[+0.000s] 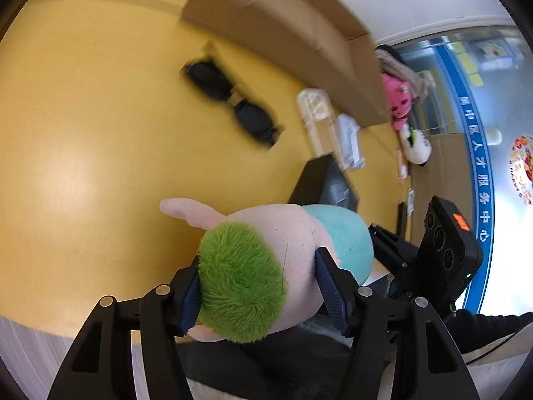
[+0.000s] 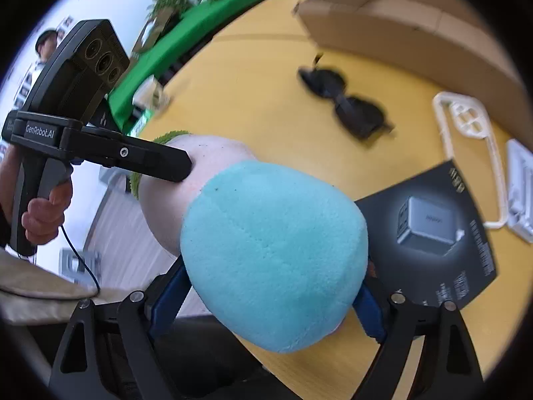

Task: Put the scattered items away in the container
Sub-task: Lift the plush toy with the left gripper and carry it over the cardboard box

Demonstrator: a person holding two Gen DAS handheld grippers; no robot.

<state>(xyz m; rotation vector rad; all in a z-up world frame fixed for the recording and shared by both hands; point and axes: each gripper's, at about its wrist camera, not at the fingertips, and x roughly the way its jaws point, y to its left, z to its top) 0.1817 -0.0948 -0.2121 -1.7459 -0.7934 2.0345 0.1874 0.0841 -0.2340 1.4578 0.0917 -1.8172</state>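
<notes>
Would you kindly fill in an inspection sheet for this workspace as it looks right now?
Surface: yellow table, bare toward its near edge.
Job's things: plush toy held off the table; cardboard box open at the far edge; sunglasses, black carton, white plastic holder lying loose.
Clutter: pink plush beyond the box.
Grippers: left gripper pressed on the toy's green end; right gripper around its blue end.
Cables: thin dark cable under the left hand.
Surroundings: green cloth, plants, glass wall.
</notes>
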